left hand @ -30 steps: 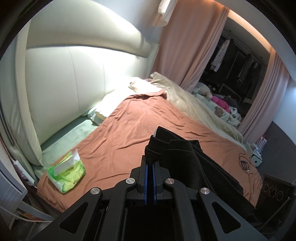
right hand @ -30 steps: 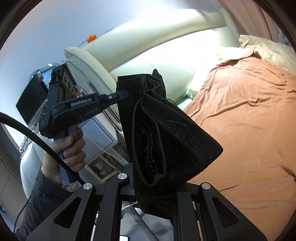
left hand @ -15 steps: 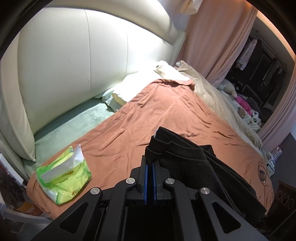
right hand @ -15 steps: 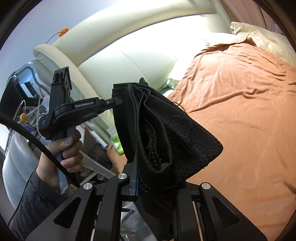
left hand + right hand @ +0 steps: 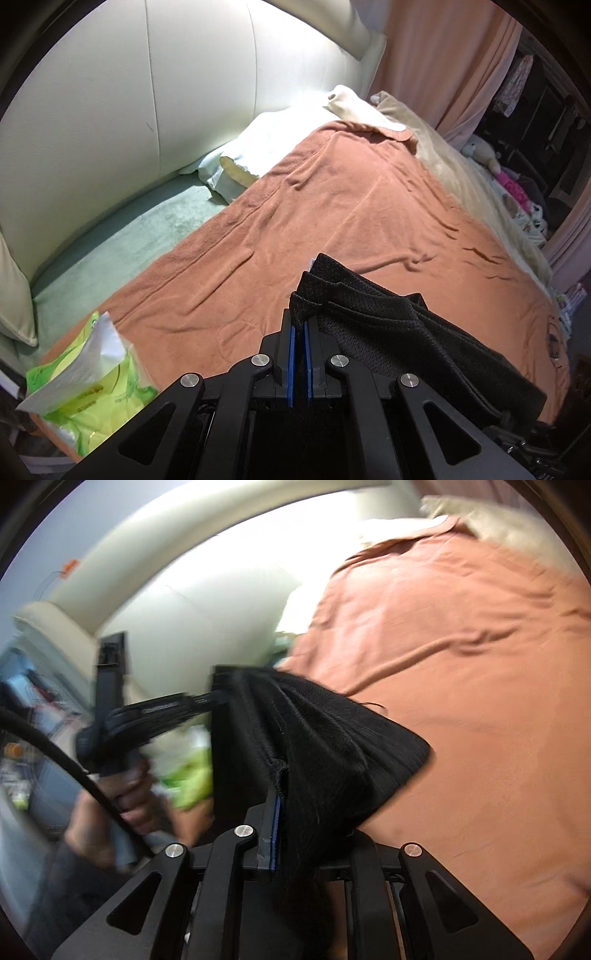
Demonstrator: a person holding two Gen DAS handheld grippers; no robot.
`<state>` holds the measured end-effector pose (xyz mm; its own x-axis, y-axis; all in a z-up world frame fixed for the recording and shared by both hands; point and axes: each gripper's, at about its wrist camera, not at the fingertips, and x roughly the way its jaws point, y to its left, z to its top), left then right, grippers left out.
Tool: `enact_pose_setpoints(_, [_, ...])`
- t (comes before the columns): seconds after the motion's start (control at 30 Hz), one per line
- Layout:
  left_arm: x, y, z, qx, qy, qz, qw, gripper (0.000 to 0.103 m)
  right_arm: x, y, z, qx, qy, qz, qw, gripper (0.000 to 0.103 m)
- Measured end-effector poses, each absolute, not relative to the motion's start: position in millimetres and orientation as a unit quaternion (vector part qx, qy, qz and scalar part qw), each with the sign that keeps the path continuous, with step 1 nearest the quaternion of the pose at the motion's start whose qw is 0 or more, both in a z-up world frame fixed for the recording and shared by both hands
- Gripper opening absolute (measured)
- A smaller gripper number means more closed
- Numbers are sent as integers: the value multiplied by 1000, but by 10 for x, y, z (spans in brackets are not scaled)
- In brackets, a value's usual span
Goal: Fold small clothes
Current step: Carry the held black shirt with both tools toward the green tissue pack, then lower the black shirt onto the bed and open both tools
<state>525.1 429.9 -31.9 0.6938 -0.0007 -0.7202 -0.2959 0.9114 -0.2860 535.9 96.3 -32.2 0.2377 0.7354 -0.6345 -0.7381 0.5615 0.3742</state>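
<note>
My left hand-held gripper (image 5: 300, 325) is pinched almost fully together on one folded edge of the black mesh shorts (image 5: 388, 332), which drape away to the right. My right hand-held gripper (image 5: 295, 812) has the other end of the same shorts (image 5: 325, 746) bunched between its fingers, and its jaws are opening, though the cloth is caught there for now. In the blurred right view my left hand (image 5: 129, 797) grips its tool's handle. The shorts hang just above the orange blanket (image 5: 351, 206) on the bed. A green tissue pack (image 5: 88, 384) lies at the blanket's near left corner. Farther off are a white pillow (image 5: 266, 147) and the cream headboard (image 5: 147, 92).
</note>
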Motion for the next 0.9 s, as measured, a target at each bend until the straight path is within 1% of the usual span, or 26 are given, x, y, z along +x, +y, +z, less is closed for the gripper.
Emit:
enact_pose_setpoints(0.03, [5305,4307,-371,-188,388,95,897,7,5417,958,-359,1,408,450,794,26])
enact_pose_setpoints(0.07, [5362,4329,-447,-184,401,117,890,11,5474,931,-405,10,416,438,797,51])
enact_pose_setpoints(0.1, [5399,4360,-511,-186,411,127,883,16,5514,869,-451,25,417,430,800,67])
enact_pose_setpoints(0.13, [5402,4380,-556,-191,414,131,880,17,5537,791,-488,41,413,425,804,68])
enact_pose_setpoints(0.23, [5346,4387,-650,-196,418,129,878,20,5581,568,-643,78,426,428,794,69])
enact_pose_setpoints(0.33, [5264,4328,-736,-182,436,123,873,21,5631,424,-779,109,442,429,780,69])
enact_pose_setpoints(0.43, [5126,4272,-802,-179,449,117,868,21,5552,411,-767,88,441,424,786,69])
enact_pose_setpoints(0.63, [4711,4205,-894,-189,465,111,858,21,5347,514,-875,45,480,442,756,68])
enact_pose_setpoints(0.77, [4450,4157,-943,-184,477,112,852,21,5154,497,-958,41,498,452,739,68])
enact_pose_setpoints(0.9, [4182,4111,-979,-181,482,114,849,21,5015,484,-994,41,508,466,723,58])
